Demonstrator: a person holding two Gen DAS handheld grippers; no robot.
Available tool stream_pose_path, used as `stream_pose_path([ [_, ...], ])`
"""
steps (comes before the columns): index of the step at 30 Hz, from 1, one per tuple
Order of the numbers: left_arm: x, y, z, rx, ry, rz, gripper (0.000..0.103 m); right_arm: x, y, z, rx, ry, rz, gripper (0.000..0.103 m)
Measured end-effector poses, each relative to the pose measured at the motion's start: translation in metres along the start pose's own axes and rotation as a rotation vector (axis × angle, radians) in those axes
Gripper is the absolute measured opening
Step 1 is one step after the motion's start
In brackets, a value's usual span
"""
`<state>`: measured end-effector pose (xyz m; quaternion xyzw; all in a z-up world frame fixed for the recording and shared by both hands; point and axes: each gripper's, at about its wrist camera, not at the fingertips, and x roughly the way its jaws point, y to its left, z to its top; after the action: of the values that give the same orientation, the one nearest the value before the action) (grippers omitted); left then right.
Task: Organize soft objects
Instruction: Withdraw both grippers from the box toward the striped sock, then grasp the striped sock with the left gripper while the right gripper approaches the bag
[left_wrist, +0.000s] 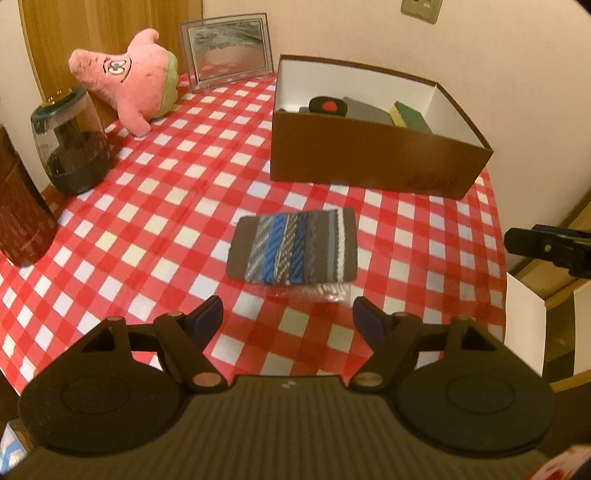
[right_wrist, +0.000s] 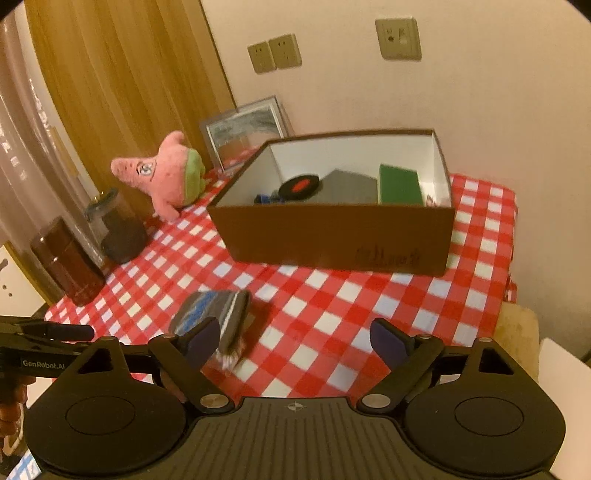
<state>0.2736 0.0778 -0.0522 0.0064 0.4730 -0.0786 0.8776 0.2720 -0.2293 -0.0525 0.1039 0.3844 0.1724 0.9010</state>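
Both hands are closing in on the striped sock bundle (left_wrist: 291, 249), which is lying on the checked table (left_wrist: 166, 206) in front of the brown box (left_wrist: 369, 155) (sponge and other bits already inside). Left gripper (left_wrist: 288, 317) is hanging just short of it, fingers wide, holding nothing; right gripper (right_wrist: 291, 341) likewise gaping and empty, w/ the bundle beside its left finger. Next, I'd say: straddle it, pinch, lift into the box. Readable: "GenRobot.AI" on the left tool; the box print is too blurred.
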Motion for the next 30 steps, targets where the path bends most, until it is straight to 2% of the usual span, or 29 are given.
stream_pose_path([
  [15,0.037,-0.006,-0.012,0.072,0.058,0.02,0.07,0.044,0.011,-0.024,-0.02,0.113,-0.003,0.082],
  [22,0.064,-0.012,-0.007,0.154,0.056,0.028,0.068,0.074,0.015,-0.033,-0.014,0.155,-0.003,0.079],
  [25,0.077,-0.011,-0.004,0.178,0.062,0.019,0.064,0.085,0.017,-0.034,-0.02,0.167,-0.006,0.078],
  [30,0.093,-0.014,-0.002,0.263,0.056,0.025,0.064,0.103,0.016,-0.036,0.0,0.19,0.0,0.077],
])
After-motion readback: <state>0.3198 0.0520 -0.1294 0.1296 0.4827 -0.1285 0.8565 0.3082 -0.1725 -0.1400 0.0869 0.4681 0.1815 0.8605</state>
